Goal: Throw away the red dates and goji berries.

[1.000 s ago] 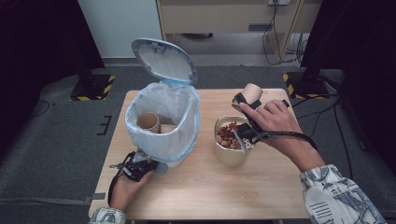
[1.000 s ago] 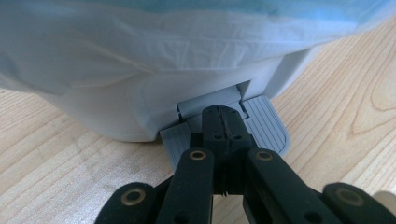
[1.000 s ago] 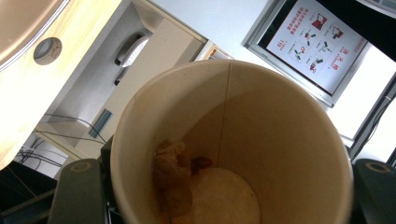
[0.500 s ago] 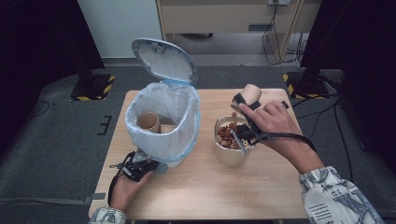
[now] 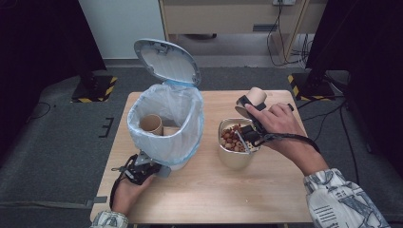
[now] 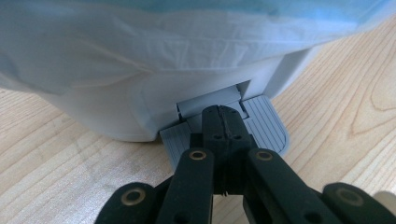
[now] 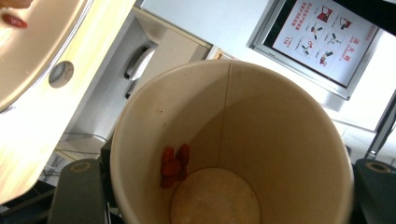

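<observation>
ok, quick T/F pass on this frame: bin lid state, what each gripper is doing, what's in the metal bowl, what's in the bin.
1. The bin lid is shut. False: it stands open.
2. The left gripper, jaws closed, presses the bin's pedal. True.
3. The right gripper holds a paper cup. True.
4. That cup is full. False: only a few red bits stick near its bottom.
5. The metal bowl is empty. False: it holds reddish-brown pieces.
6. A paper cup lies inside the bin liner. True.
</observation>
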Available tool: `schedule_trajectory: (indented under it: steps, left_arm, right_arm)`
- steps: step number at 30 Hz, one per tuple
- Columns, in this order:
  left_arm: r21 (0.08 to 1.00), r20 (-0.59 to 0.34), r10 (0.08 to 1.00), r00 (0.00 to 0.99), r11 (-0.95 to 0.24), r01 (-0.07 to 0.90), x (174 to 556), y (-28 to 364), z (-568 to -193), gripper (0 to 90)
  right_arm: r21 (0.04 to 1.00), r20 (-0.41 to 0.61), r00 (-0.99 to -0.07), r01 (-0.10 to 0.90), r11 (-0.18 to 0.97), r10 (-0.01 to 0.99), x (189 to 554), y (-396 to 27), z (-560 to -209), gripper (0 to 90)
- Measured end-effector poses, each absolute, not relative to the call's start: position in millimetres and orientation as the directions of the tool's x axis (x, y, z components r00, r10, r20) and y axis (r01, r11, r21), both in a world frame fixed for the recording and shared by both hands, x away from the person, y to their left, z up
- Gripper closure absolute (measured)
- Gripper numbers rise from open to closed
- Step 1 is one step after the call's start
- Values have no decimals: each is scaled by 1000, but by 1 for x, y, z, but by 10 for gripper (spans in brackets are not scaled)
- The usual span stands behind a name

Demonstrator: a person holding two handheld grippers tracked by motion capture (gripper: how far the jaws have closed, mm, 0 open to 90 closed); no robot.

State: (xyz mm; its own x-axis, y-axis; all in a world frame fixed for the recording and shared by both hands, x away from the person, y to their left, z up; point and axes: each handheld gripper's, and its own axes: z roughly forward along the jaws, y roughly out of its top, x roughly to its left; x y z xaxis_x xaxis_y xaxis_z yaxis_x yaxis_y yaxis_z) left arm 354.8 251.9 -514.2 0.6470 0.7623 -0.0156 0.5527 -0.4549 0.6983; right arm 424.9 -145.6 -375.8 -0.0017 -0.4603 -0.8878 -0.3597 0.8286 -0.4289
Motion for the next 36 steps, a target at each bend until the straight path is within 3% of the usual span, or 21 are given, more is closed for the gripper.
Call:
schedule_trajectory:
  steps: [21,36]
  left_arm:
    - [699,-16,762,648,-455,552,355,252,-514,900]
    - [699,-17,762,648,-454,552,355,252,-514,900]
  right_arm:
    - [-210,-960,-95,-372,904,-263,436,-149,-365,289]
    - [-163,-968,-119,-375,912,-222,440,-149,-360,286]
